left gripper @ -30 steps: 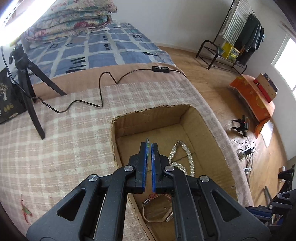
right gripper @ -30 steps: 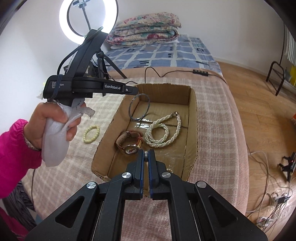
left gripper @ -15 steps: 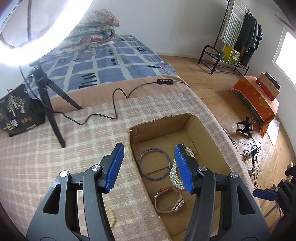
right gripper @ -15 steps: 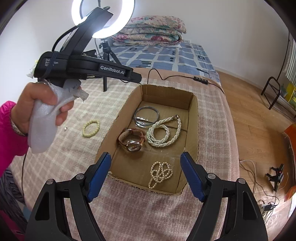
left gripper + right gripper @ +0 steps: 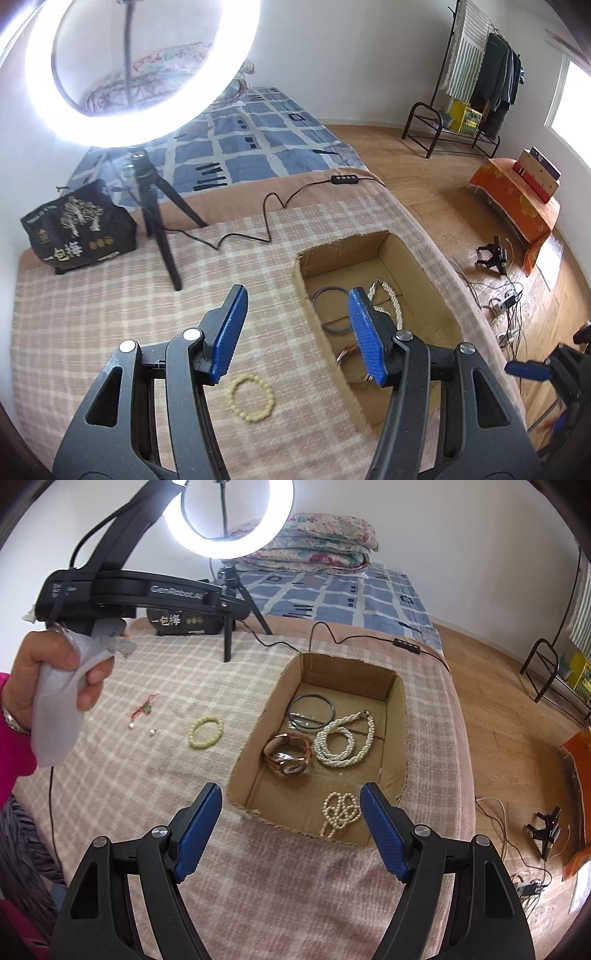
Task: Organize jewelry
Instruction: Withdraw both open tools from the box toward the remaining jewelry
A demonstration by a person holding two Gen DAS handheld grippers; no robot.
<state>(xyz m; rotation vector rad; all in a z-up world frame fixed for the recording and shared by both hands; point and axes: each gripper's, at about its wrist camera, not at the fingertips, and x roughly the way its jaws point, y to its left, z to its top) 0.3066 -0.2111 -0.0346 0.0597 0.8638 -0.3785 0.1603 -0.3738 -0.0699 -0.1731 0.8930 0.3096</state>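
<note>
A cardboard box [image 5: 397,701] on the plaid blanket holds a dark bangle [image 5: 312,712], a long pearl necklace [image 5: 343,742], a watch [image 5: 288,757] and a small pearl strand [image 5: 340,812]. A yellow bead bracelet [image 5: 205,732] lies on the blanket left of the box, also in the left wrist view [image 5: 251,402]. A red string charm [image 5: 144,707] and two loose pearls [image 5: 152,732] lie further left. My left gripper [image 5: 295,332] is open and empty above the bracelet. My right gripper [image 5: 291,827] is open and empty over the box's near edge.
A lit ring light on a tripod [image 5: 155,206] stands at the back of the blanket, its cable [image 5: 273,206] running across. A black bag [image 5: 77,229] sits beside it. The bed edge drops to the wooden floor [image 5: 517,738] on the right.
Both grippers opened, dropping the bangle and the small pearl strand into the box. Both pulled back and the left one swung left over the blanket toward the yellow bracelet.
</note>
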